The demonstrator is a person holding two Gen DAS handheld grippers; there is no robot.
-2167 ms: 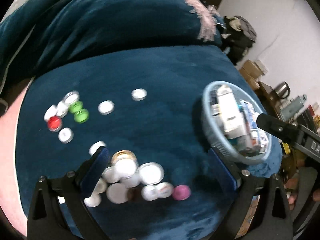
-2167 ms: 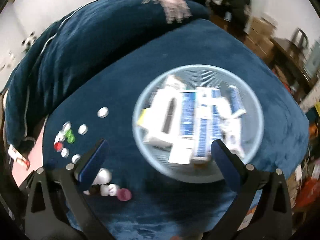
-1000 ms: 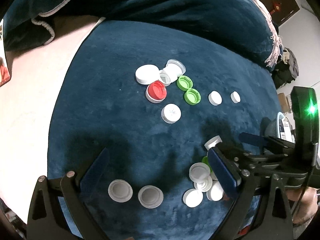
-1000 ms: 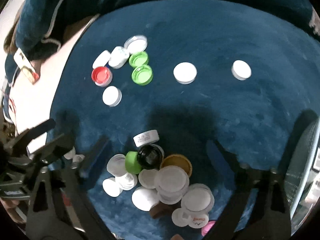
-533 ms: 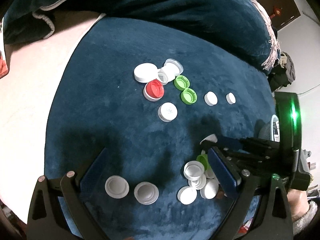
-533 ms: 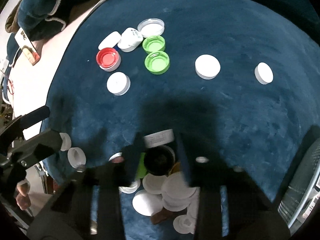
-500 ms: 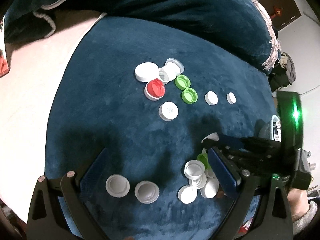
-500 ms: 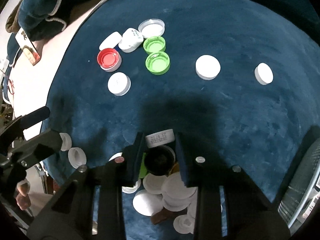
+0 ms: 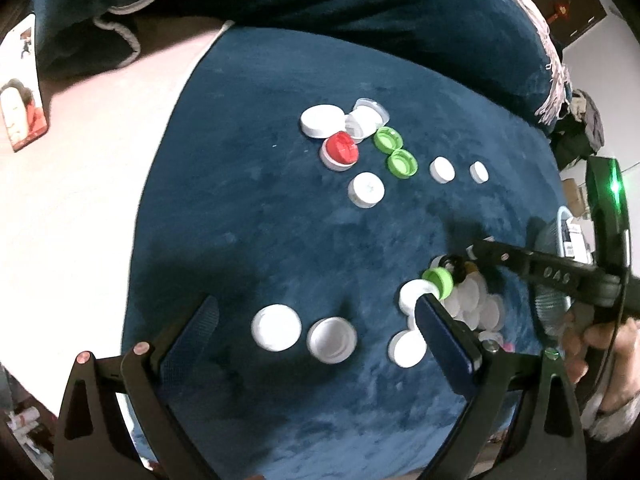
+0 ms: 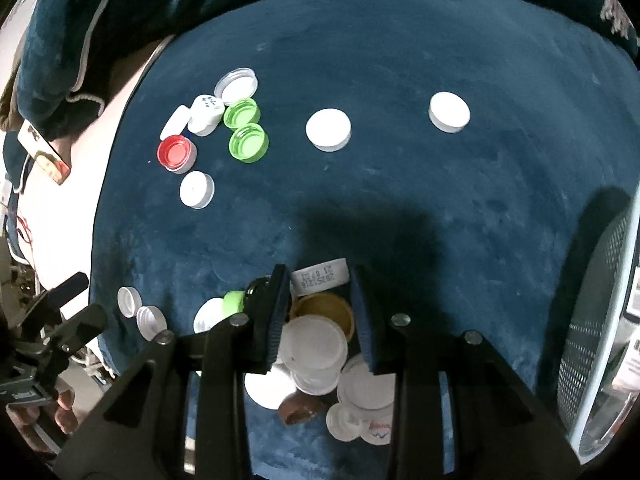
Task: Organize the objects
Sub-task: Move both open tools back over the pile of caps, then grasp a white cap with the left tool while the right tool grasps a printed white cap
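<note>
White date-stamped cap point(image 10: 320, 279) sits pinched on edge between the closed right claw's point(image 10: 317, 274) tips.

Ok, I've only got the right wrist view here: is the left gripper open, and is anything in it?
Observer: The left gripper is wide open and empty. Two white caps lie on the blue cloth between its fingers, untouched.
Operator: And that green cap, half hidden for me?
Observer: The green cap is tipped on its edge, leaning beside the black cap.
Operator: Anything else I can't see?
Observer: A pink cap peeks out at the near edge of the cap pile.
</note>
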